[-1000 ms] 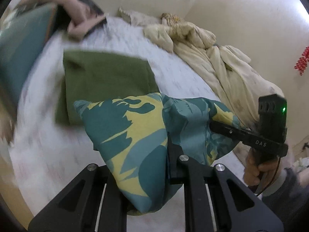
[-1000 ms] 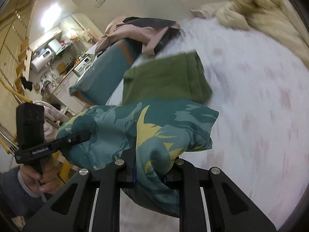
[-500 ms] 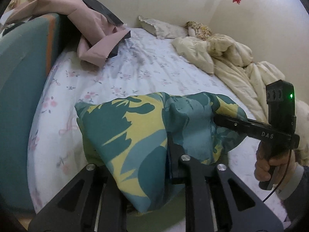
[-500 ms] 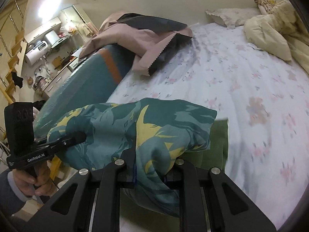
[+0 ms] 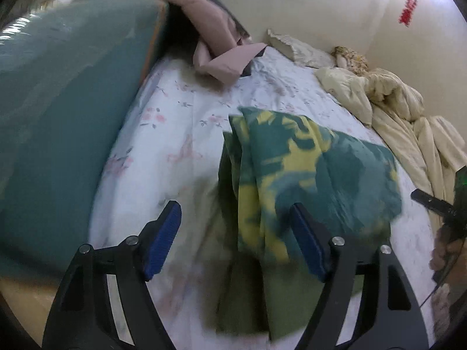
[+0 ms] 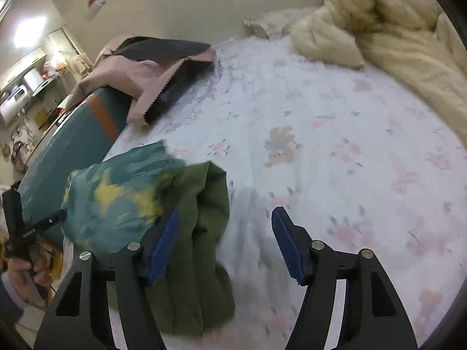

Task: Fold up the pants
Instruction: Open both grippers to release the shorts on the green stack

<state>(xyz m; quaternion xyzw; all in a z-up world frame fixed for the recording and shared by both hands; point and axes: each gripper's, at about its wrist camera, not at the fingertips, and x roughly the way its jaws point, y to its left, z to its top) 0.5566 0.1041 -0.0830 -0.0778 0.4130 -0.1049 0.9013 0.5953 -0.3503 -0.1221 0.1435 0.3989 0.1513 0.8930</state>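
Teal-yellow folded pants (image 5: 309, 172) lengthwise toward pillow (image 5: 297, 51)

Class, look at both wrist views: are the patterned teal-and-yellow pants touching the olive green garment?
Touching. In the left wrist view the patterned pants lie directly on the olive green garment, overlapping it.

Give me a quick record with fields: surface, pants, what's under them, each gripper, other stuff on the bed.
surface: floral bedsheet
pants: teal and yellow patterned pants, folded, released
under them: olive green garment
left gripper: jaws opening, nothing pinched
right gripper: jaws opening, nothing pinched
other: cream duvet, pink cloth
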